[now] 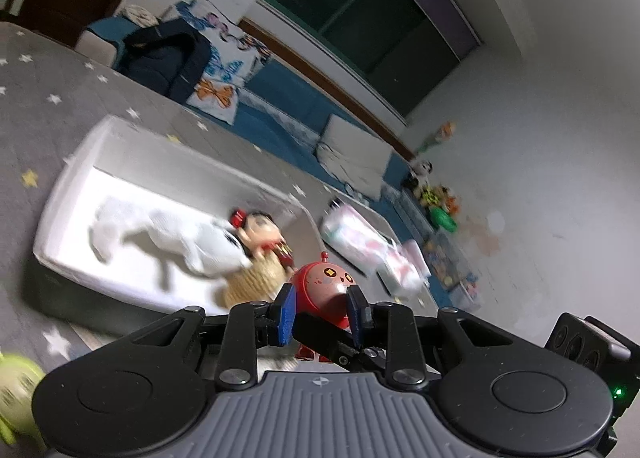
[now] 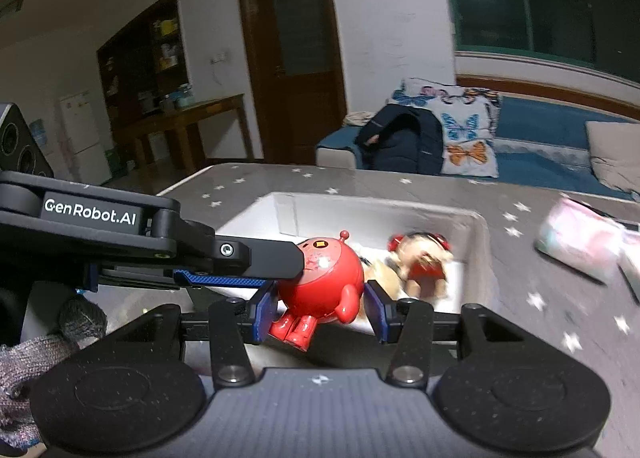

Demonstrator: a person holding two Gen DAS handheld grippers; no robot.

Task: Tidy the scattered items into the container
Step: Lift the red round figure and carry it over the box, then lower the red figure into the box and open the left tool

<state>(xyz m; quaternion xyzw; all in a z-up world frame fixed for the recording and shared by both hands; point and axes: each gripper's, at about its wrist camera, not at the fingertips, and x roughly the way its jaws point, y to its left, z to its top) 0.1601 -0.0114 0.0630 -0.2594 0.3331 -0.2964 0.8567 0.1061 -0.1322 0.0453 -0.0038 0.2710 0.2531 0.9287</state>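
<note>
A round red toy robot (image 1: 325, 278) (image 2: 320, 278) hangs in the air at the near edge of the white box (image 1: 60, 194) (image 2: 476, 226). My left gripper (image 1: 321, 312) is shut on it, blue pads against its sides. In the right wrist view the left gripper (image 2: 286, 270) reaches in from the left and meets the toy's head. My right gripper (image 2: 320, 310) is shut on the toy's lower body, above its legs. Inside the box lie a white plush dog (image 1: 180, 234), a doll with red hair buns (image 1: 260, 230) (image 2: 420, 258) and a tan woven toy (image 1: 256, 278).
The box stands on a grey rug with stars (image 1: 40, 98) (image 2: 520, 298). Pastel packages (image 1: 356, 234) (image 2: 576, 242) lie to its right. A green toy (image 1: 16, 390) sits at the near left. A gloved hand (image 2: 40, 338) holds the left gripper. A dark backpack (image 2: 400, 138) leans on blue cushions behind.
</note>
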